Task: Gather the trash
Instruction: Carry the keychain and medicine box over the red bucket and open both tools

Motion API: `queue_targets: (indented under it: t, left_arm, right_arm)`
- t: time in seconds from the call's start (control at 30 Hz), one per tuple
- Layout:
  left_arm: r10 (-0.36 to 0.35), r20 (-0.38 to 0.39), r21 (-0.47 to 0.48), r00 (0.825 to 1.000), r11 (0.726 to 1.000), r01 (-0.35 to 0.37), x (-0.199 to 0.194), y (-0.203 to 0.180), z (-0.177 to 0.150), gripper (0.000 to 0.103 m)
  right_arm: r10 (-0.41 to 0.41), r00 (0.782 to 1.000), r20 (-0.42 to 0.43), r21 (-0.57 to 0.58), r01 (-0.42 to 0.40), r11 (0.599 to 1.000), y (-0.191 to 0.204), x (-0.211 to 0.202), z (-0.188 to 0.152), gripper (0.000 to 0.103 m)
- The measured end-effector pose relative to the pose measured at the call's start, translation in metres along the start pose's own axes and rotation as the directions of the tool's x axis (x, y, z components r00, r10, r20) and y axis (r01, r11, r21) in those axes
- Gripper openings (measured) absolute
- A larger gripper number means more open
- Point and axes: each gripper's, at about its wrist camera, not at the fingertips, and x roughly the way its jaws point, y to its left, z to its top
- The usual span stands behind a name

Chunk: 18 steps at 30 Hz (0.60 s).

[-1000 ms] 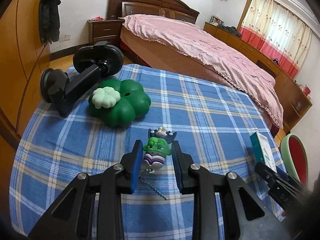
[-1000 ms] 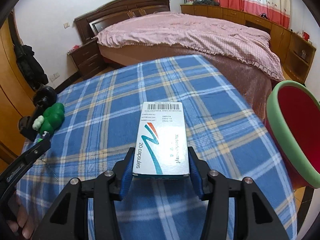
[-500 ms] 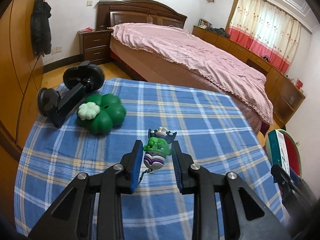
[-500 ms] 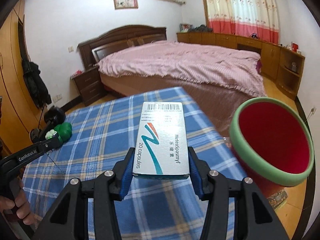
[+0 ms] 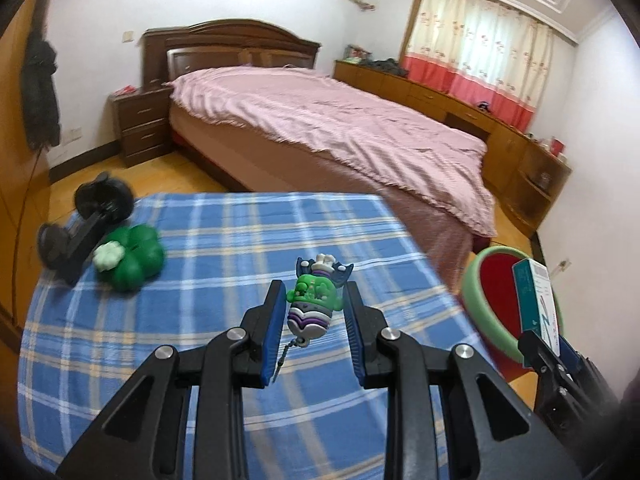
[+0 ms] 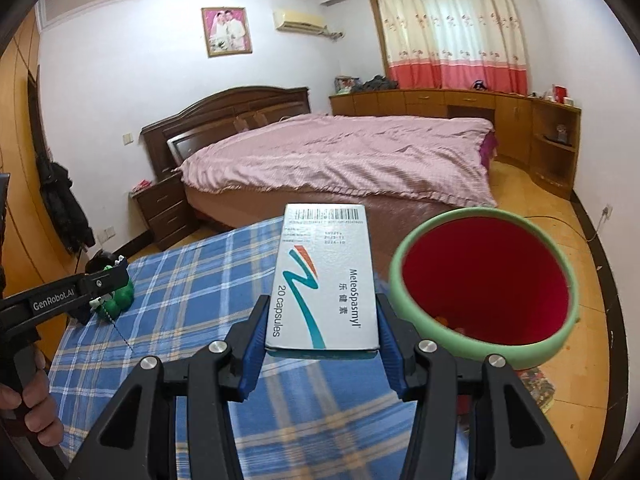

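**A:** Where do I stand?

**B:** I have the round bin, green-rimmed with a red inside (image 6: pixel 486 280), on the floor just past the corner of the worktop with the blue plaid cloth (image 6: pixel 192 280). My right tongs (image 6: pixel 320 322) pinch a white and teal cardboard capsule box (image 6: pixel 326 280) by its long sides, held up beside the bin's mouth, not over it. I'd carry it across the rim, then release.

**A:** And the other hand?

**B:** My left tongs (image 5: pixel 314 312) pinch a small green and purple rubber figure (image 5: pixel 316 298) with a bead chain dangling, above the worktop. It goes in second, so the tongs don't crowd each other at the rim.

**A:** Anything in the way?

**B:** Nothing between box and bin. A black phone mount (image 5: pixel 86 224) and a green clover-shaped toy (image 5: pixel 134 256) lie at the worktop's far left, well apart.
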Motion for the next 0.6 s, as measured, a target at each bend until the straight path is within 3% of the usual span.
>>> queue_targets:
  t: [0.33,0.6]
  left_arm:
    - [-0.105,0.002,0.108,0.994,0.989,0.104,0.008,-0.069,0.0,0.029]
    - [-0.233,-0.018,0.19,0.972,0.954,0.232,0.028,-0.129,-0.005,0.029]
  right_arm:
    - [-0.075,0.997,0.028,0.072,0.073,0.995,-0.056,-0.013,0.006,0.053]
    - [-0.135,0.991,0.018,0.116,0.132,0.984,-0.1,-0.014,0.01,0.053]
